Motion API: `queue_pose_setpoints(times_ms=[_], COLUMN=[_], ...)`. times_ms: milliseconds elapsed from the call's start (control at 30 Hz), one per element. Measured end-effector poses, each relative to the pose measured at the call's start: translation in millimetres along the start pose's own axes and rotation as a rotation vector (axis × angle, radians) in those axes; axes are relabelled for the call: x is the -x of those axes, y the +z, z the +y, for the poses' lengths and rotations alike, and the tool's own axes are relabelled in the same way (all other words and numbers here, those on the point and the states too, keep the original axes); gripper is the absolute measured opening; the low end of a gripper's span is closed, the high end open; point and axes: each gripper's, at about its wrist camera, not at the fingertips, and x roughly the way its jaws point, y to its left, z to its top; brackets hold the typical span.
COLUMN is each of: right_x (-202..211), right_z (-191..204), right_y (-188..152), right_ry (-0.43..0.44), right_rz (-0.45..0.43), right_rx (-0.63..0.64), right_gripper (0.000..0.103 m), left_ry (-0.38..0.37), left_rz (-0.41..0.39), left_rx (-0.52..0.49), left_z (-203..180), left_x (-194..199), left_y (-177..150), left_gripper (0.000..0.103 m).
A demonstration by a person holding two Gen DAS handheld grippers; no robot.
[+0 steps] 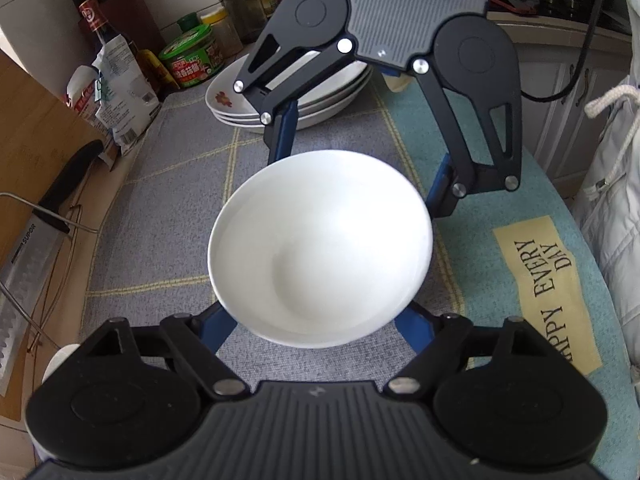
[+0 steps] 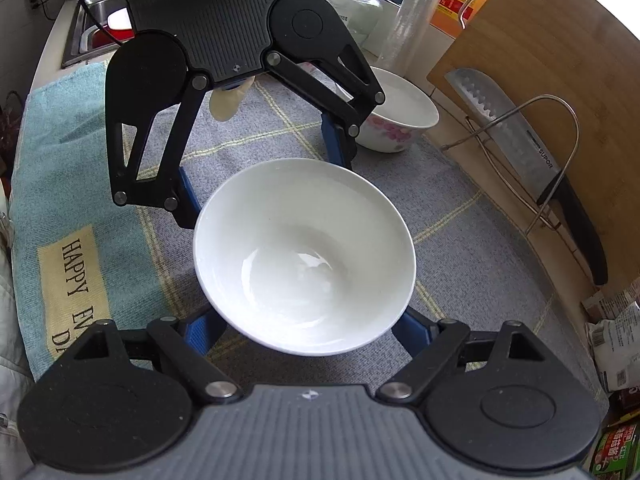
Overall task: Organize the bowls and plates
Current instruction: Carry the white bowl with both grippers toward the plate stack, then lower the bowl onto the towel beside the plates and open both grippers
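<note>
Plain white bowl (image 1: 320,248) sits in the middle of the tabletop (image 1: 168,200), on a grey woven mat crossed by thin yellow lines, with both tools facing each other across it. The left gripper (image 1: 320,330) has its blue fingers spread wide to either side of the bowl's near wall; the right gripper (image 2: 308,330) does the same from the opposite side. In neither view can I tell whether a finger actually touches the porcelain — the bowl hides the tips.

My reading is that this is the start of a two-handed pick-up: the bowl is bracketed but not yet gripped or raised. Likely destination is the flowered bowl (image 2: 394,120) toward the far edge by the cutting board, for nesting; the plate stack (image 1: 288,100) near the bottles looks already gathered.

The next move calls for both jaws closing evenly against the curved wall, then a level lift.

The bowl is glossy, smooth glazed ceramic, round with steep flaring sides and a narrow base — slippery under hard fingers. The mat beneath is soft and coarse-textured.
</note>
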Motion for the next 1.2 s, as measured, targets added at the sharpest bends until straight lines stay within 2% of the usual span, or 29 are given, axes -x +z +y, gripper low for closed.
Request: queue_pose_setpoints(times_ms=[633, 867, 1000, 1200], right_x=[-8, -11, -7, -7], right_z=[-6, -3, -8, -6], right_y=[5, 6, 5, 6], right_ry=[0.035, 0.020, 0.023, 0.016], right_rz=[-0.007, -0.013, -0.039, -0.035], right_rx=[-0.051, -0.048, -0.097, -0.108], right_gripper=[0.092, 0.092, 0.103, 0.103], left_ry=[-0.024, -0.009, 0.005, 0.018], left_rz=[0.013, 0.017, 0.020, 0.014], left_rx=[0.023, 0.025, 0.033, 0.087], left_z=[7, 7, 8, 11], left_x=[8, 10, 13, 20], left_y=[-6, -7, -8, -8], left_gripper=[0.086, 0.086, 0.089, 0.095])
